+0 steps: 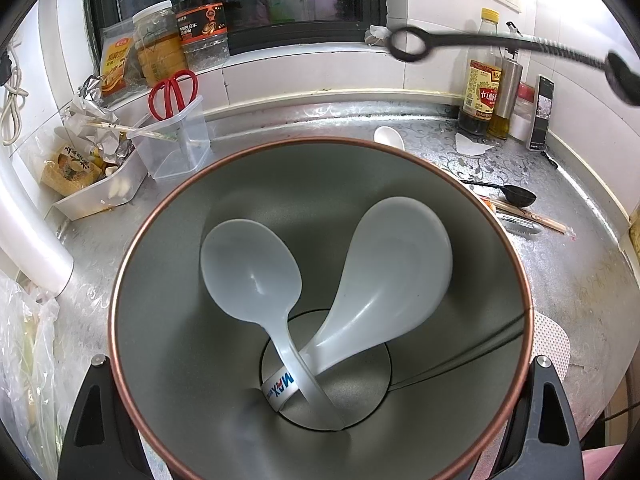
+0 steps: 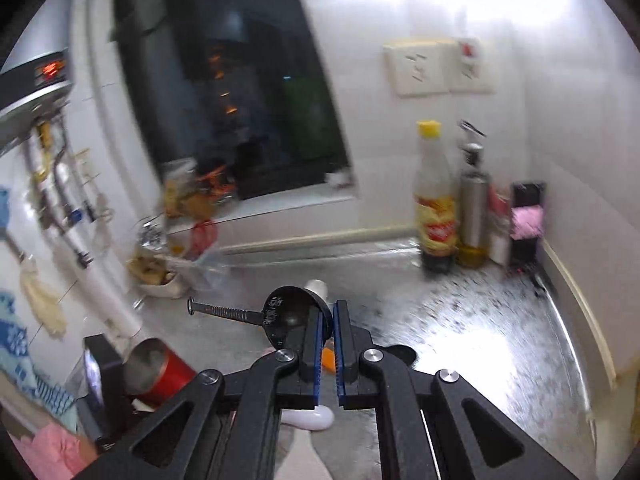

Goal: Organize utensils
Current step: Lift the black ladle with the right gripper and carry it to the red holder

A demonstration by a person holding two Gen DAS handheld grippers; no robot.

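My left gripper point(image 1: 320, 360) is shut on a metal cup point(image 1: 168, 280) with a copper rim, one finger on each side of it. Two white plastic spoons point(image 1: 256, 264) stand inside the cup, bowls up and handles crossed at the bottom. In the right wrist view the same cup point(image 2: 160, 372) shows red outside, low on the left. My right gripper point(image 2: 328, 312) is shut on the bowl of a black spoon point(image 2: 284, 316), whose handle points left, above the counter. In the left wrist view that black spoon point(image 1: 480, 42) hangs in the air at the upper right, beyond the cup.
A clear tub point(image 1: 176, 144) with red scissors point(image 1: 172, 92) and chopsticks stands back left. Bottles point(image 1: 480, 92) fill the back right corner. On the steel counter point(image 1: 580, 280) lie a second black spoon point(image 1: 516, 194), chopsticks point(image 1: 532, 216), a white spoon point(image 1: 390, 138) and a white paddle point(image 1: 556, 344).
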